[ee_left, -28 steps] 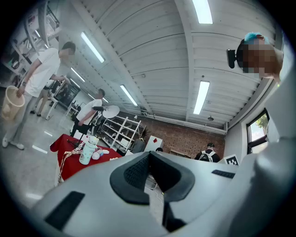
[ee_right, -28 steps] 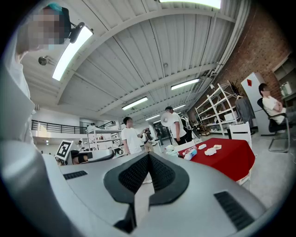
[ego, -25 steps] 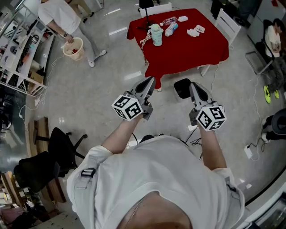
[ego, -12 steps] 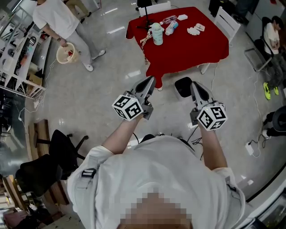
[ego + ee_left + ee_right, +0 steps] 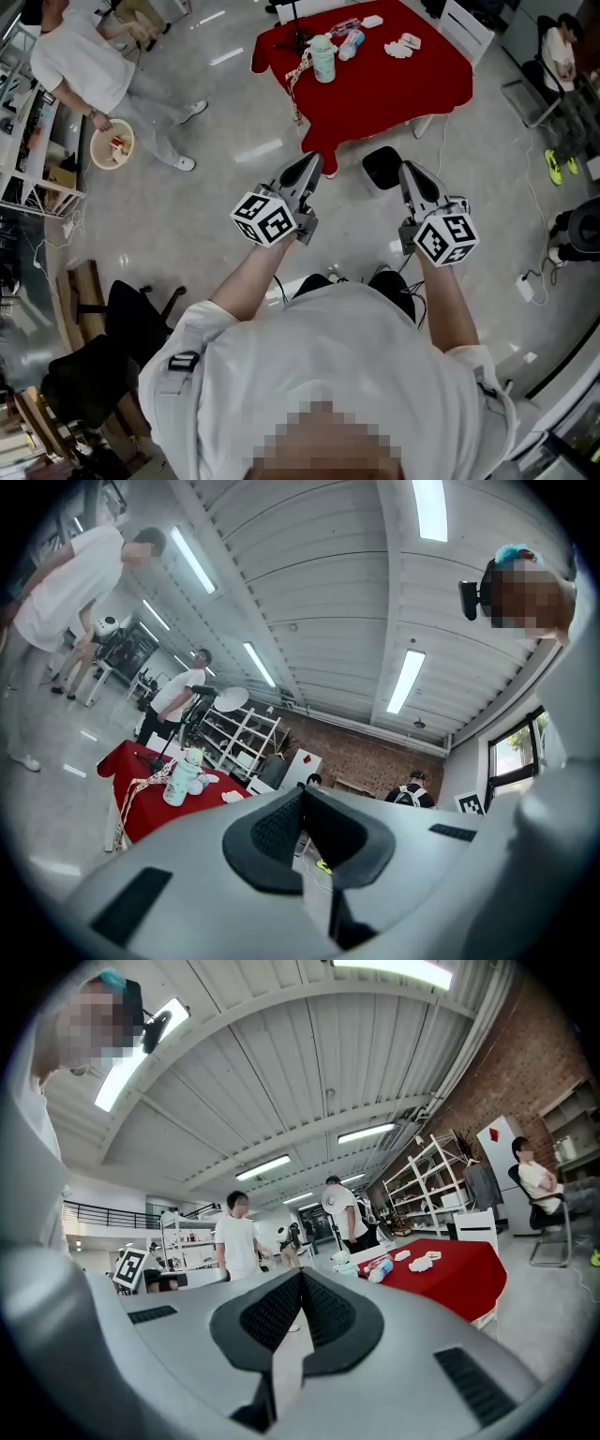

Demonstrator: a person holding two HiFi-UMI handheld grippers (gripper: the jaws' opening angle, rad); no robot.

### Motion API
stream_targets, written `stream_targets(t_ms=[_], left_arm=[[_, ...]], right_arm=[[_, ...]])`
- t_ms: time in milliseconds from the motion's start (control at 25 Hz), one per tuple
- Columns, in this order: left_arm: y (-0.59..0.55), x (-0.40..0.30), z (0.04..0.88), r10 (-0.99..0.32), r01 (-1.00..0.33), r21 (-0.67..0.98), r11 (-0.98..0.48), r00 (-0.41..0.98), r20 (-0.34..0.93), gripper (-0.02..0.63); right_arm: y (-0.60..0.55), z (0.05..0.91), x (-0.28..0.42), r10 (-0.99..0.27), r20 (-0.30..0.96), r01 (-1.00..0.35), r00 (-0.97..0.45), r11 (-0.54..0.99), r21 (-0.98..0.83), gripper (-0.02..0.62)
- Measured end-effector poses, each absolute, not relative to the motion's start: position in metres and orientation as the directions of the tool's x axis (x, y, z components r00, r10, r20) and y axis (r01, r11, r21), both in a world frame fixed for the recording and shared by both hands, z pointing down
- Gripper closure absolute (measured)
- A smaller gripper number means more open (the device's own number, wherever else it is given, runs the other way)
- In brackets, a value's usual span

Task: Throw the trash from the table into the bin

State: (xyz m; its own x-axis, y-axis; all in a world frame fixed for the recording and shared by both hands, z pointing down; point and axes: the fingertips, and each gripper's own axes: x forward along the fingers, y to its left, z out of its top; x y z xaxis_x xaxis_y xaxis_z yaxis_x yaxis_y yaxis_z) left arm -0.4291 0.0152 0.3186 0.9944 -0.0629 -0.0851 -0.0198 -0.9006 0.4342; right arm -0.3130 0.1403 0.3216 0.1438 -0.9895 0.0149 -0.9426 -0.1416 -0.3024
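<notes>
Head view: the left gripper (image 5: pixel 310 166) and right gripper (image 5: pixel 411 172) are held out side by side in front of the person's chest, both level, both pointing toward the red table (image 5: pixel 394 94). Each pair of jaws is pressed together with nothing between them. The trash is on the far part of the table, well away from both grippers: a pale green cup (image 5: pixel 323 58), a bottle (image 5: pixel 352 42) lying just beside it, and paper (image 5: pixel 405 44) wads to the right. A black bin (image 5: pixel 380 167) stands on the floor (image 5: pixel 234 187) at the table's near edge, between the two gripper tips as the picture shows them. At far left a person (image 5: pixel 80 70) in white bends over a pale bucket (image 5: pixel 112 146).

Left gripper view: the dark pads meet at the tip of the left gripper (image 5: pixel 302 795), gripping nothing. The table (image 5: pixel 141 794) lies off to the left, with the cup (image 5: pixel 178 780) upright on it. Shelves (image 5: pixel 239 733) stand behind it.

Right gripper view: the right gripper (image 5: pixel 300 1279) is likewise closed and empty. The table (image 5: pixel 455 1274) is to the right, carrying the bottle (image 5: pixel 380 1267) and paper (image 5: pixel 422 1262). A white chair (image 5: pixel 473 1224) stands behind the table.
</notes>
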Motion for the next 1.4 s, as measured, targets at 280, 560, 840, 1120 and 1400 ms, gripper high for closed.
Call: stream_targets(t_ms=[280, 560, 840, 1120, 1400], left_arm=[[0.015, -0.401, 0.326, -0.059, -0.019, 0.439, -0.898, 0.995, -0.078, 0.597], [0.014, -0.34, 0.328, -0.101, -0.063, 0.428, -0.902, 0.993, -0.067, 0.597], [0.021, -0.258, 0.321, -0.164, -0.128, 0.412, -0.902, 0.985, -0.054, 0.597], [0.029, -0.199, 0.323, -0.211, -0.179, 0.399, -0.899, 0.977, -0.039, 0.597], [0.01, -0.164, 0.331, -0.233, -0.21, 0.389, -0.897, 0.972, -0.013, 0.597]], right_arm=[[0.142, 0.328, -0.283, -0.987, 0.016, -0.94, 0.159, -0.156, -0.303, 0.591], [0.138, 0.333, -0.216, -0.991, -0.001, -0.941, 0.135, -0.128, -0.313, 0.591], [0.14, 0.334, -0.125, -0.996, 0.001, -0.942, 0.085, -0.08, -0.326, 0.591], [0.139, 0.341, -0.058, -0.999, 0.012, -0.945, 0.033, -0.035, -0.324, 0.592], [0.118, 0.349, -0.02, -0.999, 0.027, -0.948, 0.02, -0.028, -0.317, 0.591]])
